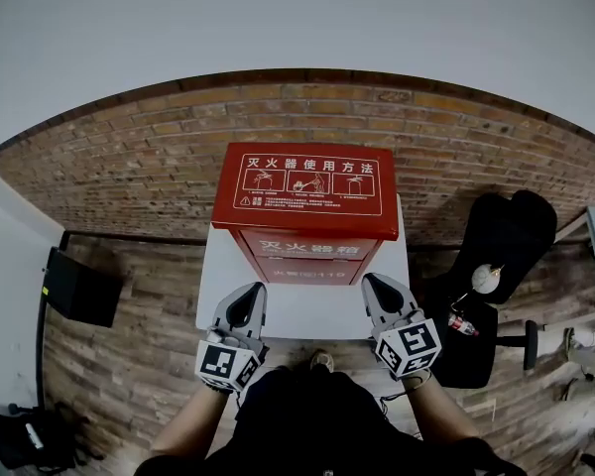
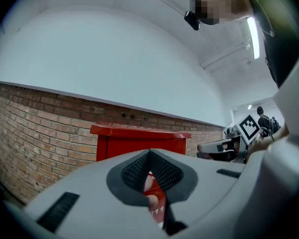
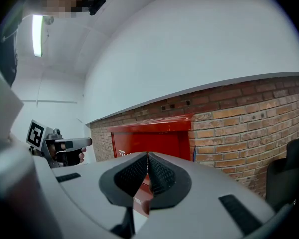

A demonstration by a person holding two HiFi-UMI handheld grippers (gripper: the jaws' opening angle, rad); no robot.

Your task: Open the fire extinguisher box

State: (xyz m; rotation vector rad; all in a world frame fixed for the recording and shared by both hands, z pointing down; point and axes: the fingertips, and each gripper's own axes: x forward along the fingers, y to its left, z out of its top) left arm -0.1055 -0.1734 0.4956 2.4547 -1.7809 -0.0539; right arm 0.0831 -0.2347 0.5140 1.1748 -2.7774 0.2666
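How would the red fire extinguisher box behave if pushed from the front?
The fire extinguisher box looks like rigid painted metal, so it probably won't flex. The brick wall close behind should stop it tipping backward. On the smooth white stand it might slide a little sideways.

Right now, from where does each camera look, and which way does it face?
Head view: on the person's head, looking steeply down at the fire extinguisher box; left gripper, right gripper and forearms show.
Left gripper view: on the left gripper, looking forward past its shut jaws at the box; right gripper at right.
Right gripper view: the mirror; left gripper at left.
Shared: box, brick wall.
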